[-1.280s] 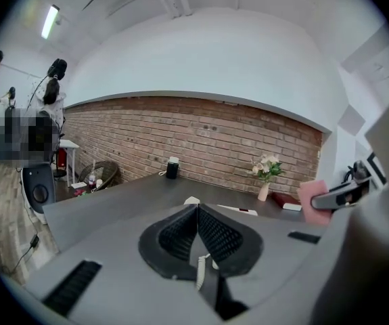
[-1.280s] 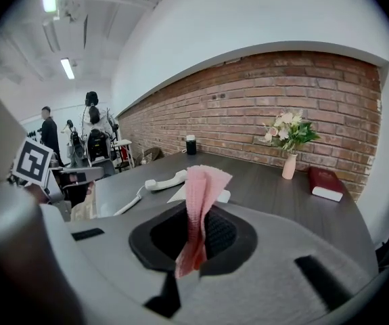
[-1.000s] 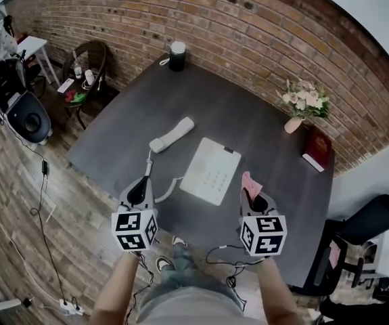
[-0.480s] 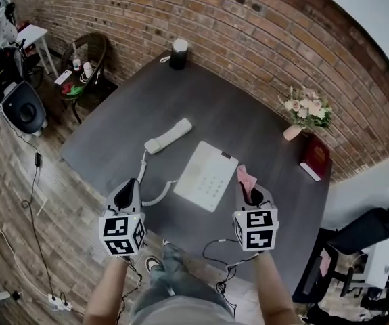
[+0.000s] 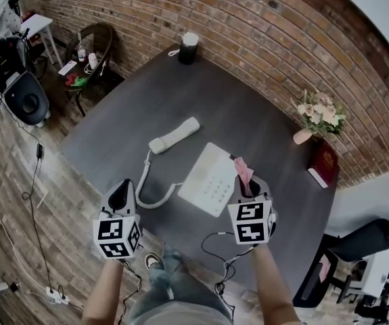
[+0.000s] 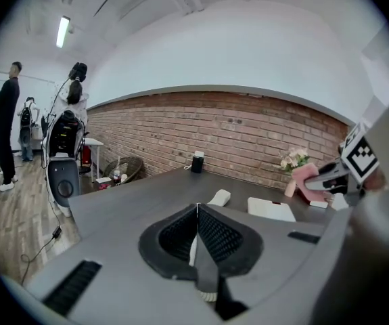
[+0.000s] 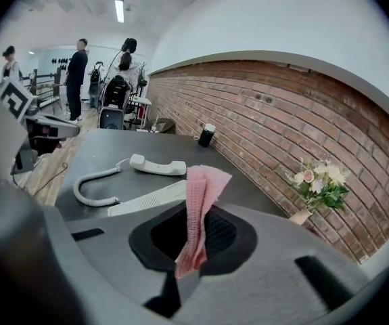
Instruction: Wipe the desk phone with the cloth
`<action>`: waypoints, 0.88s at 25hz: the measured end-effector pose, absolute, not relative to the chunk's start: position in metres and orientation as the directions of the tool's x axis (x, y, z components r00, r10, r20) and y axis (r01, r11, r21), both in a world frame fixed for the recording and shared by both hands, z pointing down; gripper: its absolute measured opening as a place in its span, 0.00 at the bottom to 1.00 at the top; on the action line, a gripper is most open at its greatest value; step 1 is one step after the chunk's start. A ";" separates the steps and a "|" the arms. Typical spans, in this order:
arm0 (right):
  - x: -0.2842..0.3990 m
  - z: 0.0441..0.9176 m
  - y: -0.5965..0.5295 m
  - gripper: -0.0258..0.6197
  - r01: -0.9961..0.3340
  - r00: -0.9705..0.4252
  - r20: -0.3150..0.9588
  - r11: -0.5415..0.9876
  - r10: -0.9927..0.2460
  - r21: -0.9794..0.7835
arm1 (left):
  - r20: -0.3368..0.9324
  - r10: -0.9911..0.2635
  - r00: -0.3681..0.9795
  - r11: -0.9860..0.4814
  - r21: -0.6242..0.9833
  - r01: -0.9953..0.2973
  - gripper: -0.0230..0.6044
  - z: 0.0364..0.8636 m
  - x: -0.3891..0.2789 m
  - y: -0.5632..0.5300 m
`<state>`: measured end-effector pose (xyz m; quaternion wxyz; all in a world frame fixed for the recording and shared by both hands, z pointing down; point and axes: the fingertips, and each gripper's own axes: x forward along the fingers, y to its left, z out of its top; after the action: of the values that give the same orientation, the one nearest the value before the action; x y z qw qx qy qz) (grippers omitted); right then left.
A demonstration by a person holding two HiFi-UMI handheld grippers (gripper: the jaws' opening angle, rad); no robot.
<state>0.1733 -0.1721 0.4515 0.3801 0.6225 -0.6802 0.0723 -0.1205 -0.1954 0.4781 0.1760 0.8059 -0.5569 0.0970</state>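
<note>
The white phone base [image 5: 210,179] lies on the dark grey desk [image 5: 133,107]. Its handset [image 5: 174,135] lies off the cradle to the left, joined by a coiled cord [image 5: 147,189]. My right gripper [image 5: 248,185] is shut on a pink cloth [image 5: 243,169] that stands up at the base's near right edge. In the right gripper view the cloth [image 7: 197,208] hangs from the jaws, with the base [image 7: 147,199] and handset [image 7: 157,165] beyond. My left gripper [image 5: 121,191] is shut and holds nothing, left of the cord at the desk's near edge. Its jaws meet in a line in the left gripper view [image 6: 197,229].
A vase of flowers [image 5: 319,117] and a red book [image 5: 323,162] stand at the desk's right side. A black cylinder [image 5: 189,47] sits at the far corner. A wicker chair [image 5: 89,59] with small items stands left of the desk. Cables run over the wooden floor.
My right gripper has carried the cloth forward, closer to the phone base's right edge. My left gripper has drawn back and left, away from the cord. The head view has shifted.
</note>
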 end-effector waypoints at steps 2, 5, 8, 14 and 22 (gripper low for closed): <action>0.170 0.456 -0.181 0.07 -0.888 0.067 0.613 0.233 -0.787 0.396 | 0.356 -0.866 0.351 -0.309 0.170 -0.936 0.04 0.480 -0.125 -0.199; 0.167 0.461 -0.193 0.07 -0.867 0.084 0.626 0.253 -0.775 0.429 | 0.365 -0.868 0.336 -0.294 0.167 -0.941 0.04 0.485 -0.132 -0.205; 0.166 0.467 -0.205 0.07 -0.843 0.106 0.627 0.265 -0.772 0.469 | 0.375 -0.869 0.322 -0.274 0.177 -0.945 0.04 0.491 -0.139 -0.209; 0.160 0.482 -0.227 0.07 -0.795 0.130 0.641 0.306 -0.756 0.523 | 0.392 -0.871 0.295 -0.241 0.181 -0.953 0.04 0.502 -0.152 -0.218; 0.149 0.505 -0.252 0.07 -0.770 0.125 0.688 0.368 -0.715 0.522 | 0.407 -0.875 0.262 -0.200 0.188 -0.962 0.04 0.514 -0.169 -0.233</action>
<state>0.1493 -0.2523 0.5047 0.4969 0.5615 -0.6610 0.0276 -0.1690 -0.2328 0.5140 0.2049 0.7674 -0.5984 0.1054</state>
